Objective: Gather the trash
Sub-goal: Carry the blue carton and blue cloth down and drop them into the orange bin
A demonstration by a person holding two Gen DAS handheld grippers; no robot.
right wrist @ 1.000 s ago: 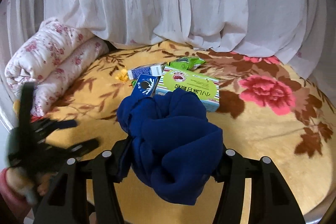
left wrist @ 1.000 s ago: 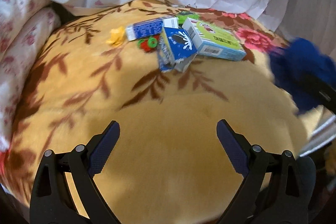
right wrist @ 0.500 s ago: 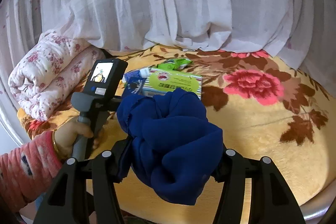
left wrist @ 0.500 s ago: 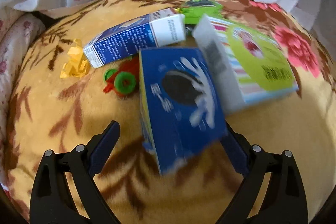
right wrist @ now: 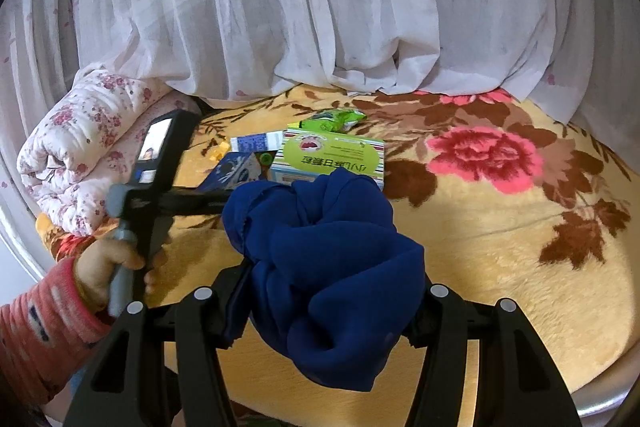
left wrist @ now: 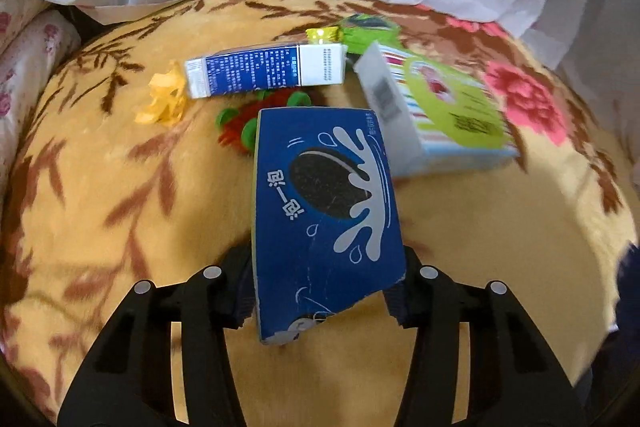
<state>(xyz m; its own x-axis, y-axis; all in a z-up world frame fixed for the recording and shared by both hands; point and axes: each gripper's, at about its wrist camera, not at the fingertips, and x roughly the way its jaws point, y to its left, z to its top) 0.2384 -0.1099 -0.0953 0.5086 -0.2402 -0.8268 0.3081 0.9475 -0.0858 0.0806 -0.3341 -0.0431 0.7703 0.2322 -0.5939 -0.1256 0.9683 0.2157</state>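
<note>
My left gripper (left wrist: 324, 287) is shut on a blue cookie box (left wrist: 324, 211) and holds it over the yellow floral blanket (left wrist: 120, 187). Behind it lie a blue-and-white carton (left wrist: 264, 71), a striped green box (left wrist: 444, 115), a green wrapper (left wrist: 364, 31), a crumpled yellow paper (left wrist: 164, 99) and a red-and-green plastic piece (left wrist: 240, 127). My right gripper (right wrist: 328, 303) is shut on a bunched dark blue cloth bag (right wrist: 324, 267). The right wrist view shows the left gripper (right wrist: 216, 195) at the blue box (right wrist: 232, 171), left of the bag.
A rolled white floral quilt (right wrist: 88, 147) lies at the left. White curtains (right wrist: 320, 7) hang behind the blanket. The blanket's front edge ends at a metal rim (right wrist: 600, 387) at the lower right.
My left gripper moved in to the trash pile and closed on the blue cookie box, which now sits lifted between the fingers. The right gripper keeps holding the blue bag.
</note>
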